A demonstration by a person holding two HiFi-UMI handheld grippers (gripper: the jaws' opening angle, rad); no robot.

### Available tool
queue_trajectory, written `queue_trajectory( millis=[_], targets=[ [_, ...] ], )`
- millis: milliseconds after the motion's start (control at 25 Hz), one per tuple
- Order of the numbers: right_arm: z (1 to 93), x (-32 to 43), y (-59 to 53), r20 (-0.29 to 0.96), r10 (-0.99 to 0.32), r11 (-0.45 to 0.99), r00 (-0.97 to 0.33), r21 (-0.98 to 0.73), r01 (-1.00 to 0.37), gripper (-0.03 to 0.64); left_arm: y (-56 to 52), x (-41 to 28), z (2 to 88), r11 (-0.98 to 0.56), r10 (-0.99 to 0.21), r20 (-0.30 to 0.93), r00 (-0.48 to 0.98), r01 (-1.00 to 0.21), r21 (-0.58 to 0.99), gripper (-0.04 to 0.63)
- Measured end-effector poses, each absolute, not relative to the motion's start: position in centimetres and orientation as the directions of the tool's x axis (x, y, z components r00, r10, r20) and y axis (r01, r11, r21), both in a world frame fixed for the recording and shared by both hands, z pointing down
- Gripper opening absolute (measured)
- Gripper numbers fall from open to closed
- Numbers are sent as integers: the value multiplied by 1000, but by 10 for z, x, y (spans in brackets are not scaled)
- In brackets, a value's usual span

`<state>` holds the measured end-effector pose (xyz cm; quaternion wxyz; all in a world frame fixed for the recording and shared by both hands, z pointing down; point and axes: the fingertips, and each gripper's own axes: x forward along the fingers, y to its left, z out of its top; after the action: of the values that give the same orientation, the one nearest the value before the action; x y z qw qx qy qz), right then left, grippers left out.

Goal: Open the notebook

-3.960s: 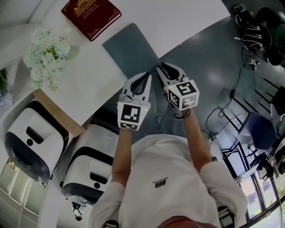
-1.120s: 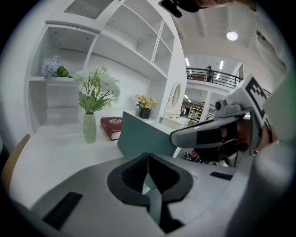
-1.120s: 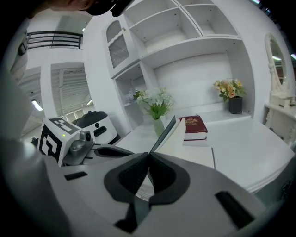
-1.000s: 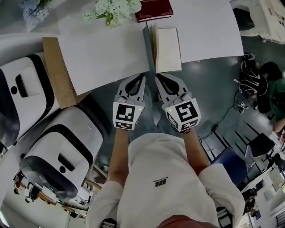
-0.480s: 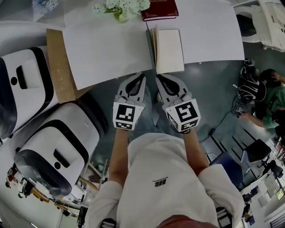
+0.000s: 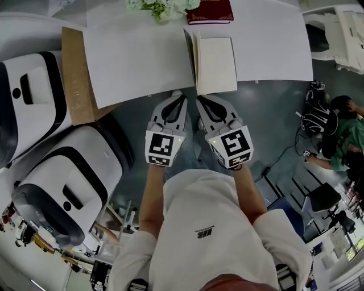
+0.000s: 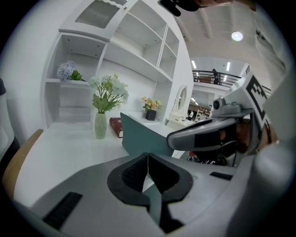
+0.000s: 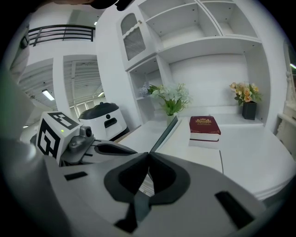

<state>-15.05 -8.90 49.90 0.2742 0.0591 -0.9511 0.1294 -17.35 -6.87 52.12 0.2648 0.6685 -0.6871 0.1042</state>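
Observation:
The notebook [image 6: 216, 63] lies at the white table's [image 6: 136, 62] near edge with a blank cream page showing. Its teal cover [image 6: 189, 50] stands nearly upright on the page's left side. Both grippers hover side by side just short of the table edge, apart from the notebook. The left gripper [image 6: 178, 96] is shut and empty, with the teal cover [image 7: 143, 138] ahead of its tips [image 7: 147, 155]. My right gripper [image 6: 199, 101] is shut and empty too. Past its tips [image 8: 148, 155] the cover [image 8: 165, 131] shows edge-on beside the page [image 8: 196, 150].
A dark red book [image 6: 210, 11] and white flowers [image 6: 164, 7] in a vase [image 7: 100, 126] stand at the table's far side. Two white-and-black machines [image 6: 68, 187] [image 6: 23, 102] and a wooden board [image 6: 77, 74] are at the left. A person [image 6: 348, 132] sits at the right.
Four seconds ago the notebook lay shut with its teal cover flat; now the cover stands up and a page shows. Over the last second both grippers stay where they were, shut.

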Motion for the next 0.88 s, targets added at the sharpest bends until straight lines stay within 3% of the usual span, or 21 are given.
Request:
queue_trajectory(
  millis=[880],
  targets=[
    [519,-188,-51,547,118,973,-829,-232,-15,5,-37,-202,531,213,-854,515,-73,-952,219,0]
  ],
)
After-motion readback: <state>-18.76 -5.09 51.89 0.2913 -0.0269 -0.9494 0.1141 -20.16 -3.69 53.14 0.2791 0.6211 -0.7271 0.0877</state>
